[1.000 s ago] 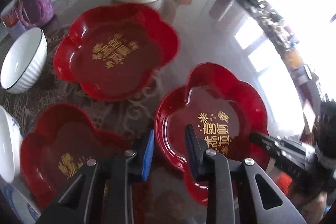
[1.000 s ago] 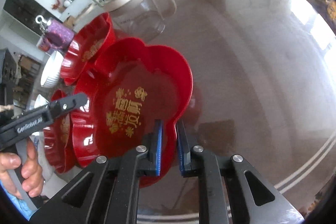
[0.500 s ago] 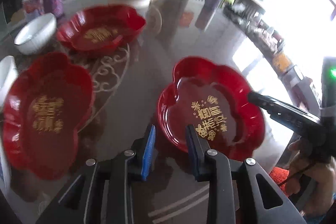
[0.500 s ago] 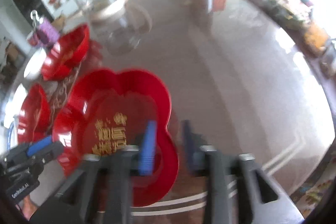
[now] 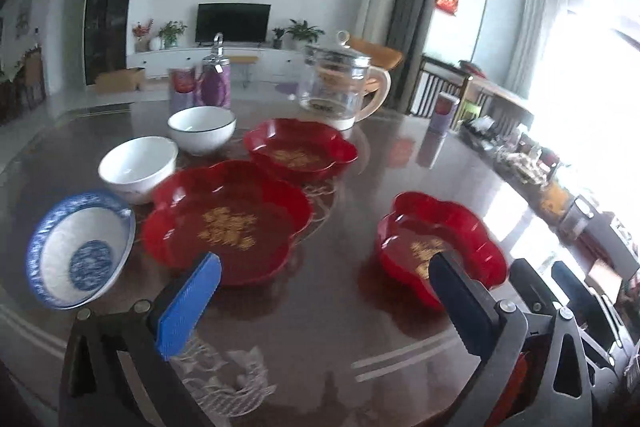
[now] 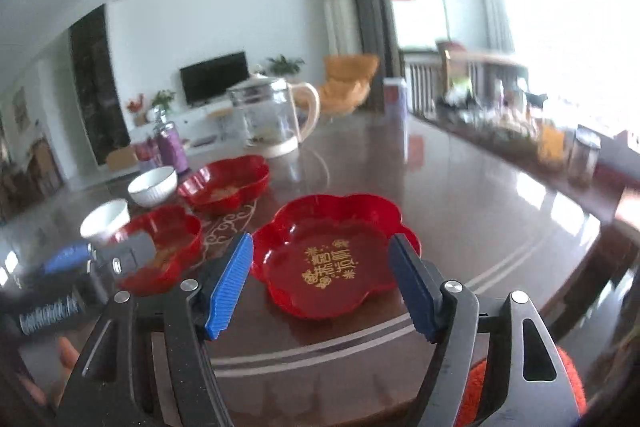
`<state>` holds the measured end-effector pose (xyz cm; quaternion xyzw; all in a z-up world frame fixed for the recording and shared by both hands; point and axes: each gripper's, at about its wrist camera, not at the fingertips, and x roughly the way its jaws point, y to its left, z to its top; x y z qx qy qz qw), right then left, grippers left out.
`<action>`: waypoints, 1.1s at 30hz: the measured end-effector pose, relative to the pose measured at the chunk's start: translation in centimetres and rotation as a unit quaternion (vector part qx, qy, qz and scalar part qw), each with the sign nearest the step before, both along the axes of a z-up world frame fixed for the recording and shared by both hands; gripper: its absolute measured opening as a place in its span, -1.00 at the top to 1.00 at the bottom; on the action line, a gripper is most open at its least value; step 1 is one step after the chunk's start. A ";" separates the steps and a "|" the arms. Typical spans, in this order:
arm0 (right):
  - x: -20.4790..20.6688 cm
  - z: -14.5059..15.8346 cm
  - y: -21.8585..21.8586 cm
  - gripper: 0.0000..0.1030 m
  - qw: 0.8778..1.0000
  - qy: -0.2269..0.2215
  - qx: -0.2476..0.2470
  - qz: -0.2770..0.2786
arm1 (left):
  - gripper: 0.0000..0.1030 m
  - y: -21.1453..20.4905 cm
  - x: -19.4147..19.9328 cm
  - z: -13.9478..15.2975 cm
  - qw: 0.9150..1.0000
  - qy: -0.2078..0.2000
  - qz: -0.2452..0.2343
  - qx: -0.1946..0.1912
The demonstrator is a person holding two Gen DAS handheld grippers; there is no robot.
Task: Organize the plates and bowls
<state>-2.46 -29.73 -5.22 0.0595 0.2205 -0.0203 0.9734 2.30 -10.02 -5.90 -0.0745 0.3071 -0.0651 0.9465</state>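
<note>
Three red flower-shaped plates lie on the dark glossy table: a near right one (image 5: 440,247) (image 6: 332,259), a middle one (image 5: 228,219) (image 6: 160,247) and a far one (image 5: 300,151) (image 6: 224,181). Two white bowls (image 5: 138,167) (image 5: 202,127) and a blue-patterned bowl (image 5: 80,247) stand at the left. My left gripper (image 5: 324,275) is open and empty, raised near the table's front edge. My right gripper (image 6: 322,263) is open and empty, its jaws wide on either side of the near right plate, above and in front of it.
A glass kettle (image 5: 344,87) (image 6: 272,119) stands behind the plates. A purple jar (image 5: 216,83) and a cup (image 5: 182,85) stand at the back left. A purple can (image 5: 444,111) and clutter (image 5: 540,171) line the right edge. A lace mat (image 5: 224,379) lies near the front edge.
Both grippers have opened wide, pulled back and risen from the table. The right gripper has let go of the near right plate, which now lies flat on the table.
</note>
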 end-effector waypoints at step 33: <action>-1.1 0.4 0.2 -0.43 0.999 -0.026 -0.012 0.015 | -0.99 0.2 -2.1 -0.6 0.998 -0.029 0.038 0.041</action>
